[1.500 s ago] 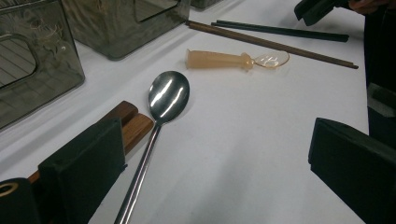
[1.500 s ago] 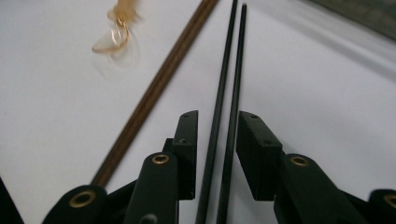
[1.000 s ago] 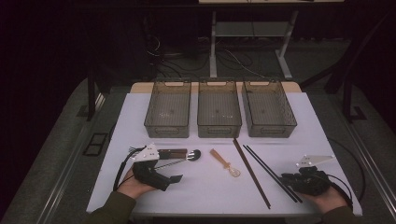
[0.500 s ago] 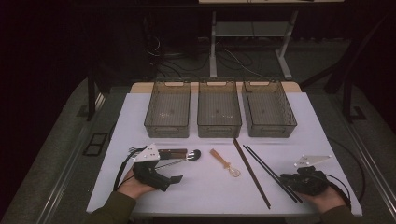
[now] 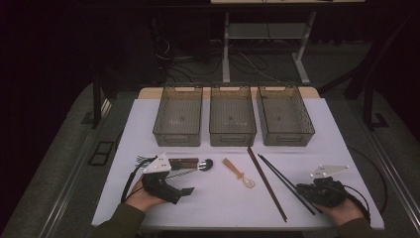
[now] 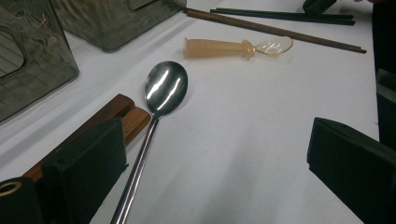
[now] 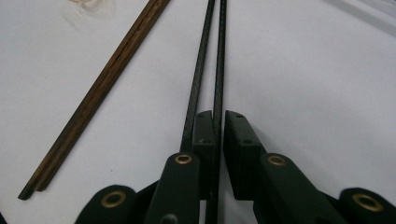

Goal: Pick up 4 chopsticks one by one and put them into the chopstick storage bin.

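My right gripper (image 5: 303, 189) rests at the table's front right, with its jaws closed together. In the right gripper view my right gripper (image 7: 219, 116) is shut on one of the two black chopsticks (image 7: 204, 46), and the other lies against the left jaw's outer side. A brown wooden chopstick pair (image 7: 102, 88) lies to their left. My left gripper (image 5: 184, 187) sits at the front left with its jaws wide apart. In the left gripper view my left gripper (image 6: 215, 186) is open over bare table, with the metal spoon (image 6: 166, 86) beside its left jaw.
Three empty smoky plastic bins (image 5: 177, 136) stand in a row at the back. A wood-handled utensil (image 6: 121, 109) lies beside the metal spoon. A translucent orange spoon (image 5: 237, 172) and the brown chopsticks (image 5: 265, 181) lie mid-table on the white tabletop (image 5: 223, 208).
My right gripper has edged slightly left along the black chopsticks. The left gripper and the utensils have stayed put.
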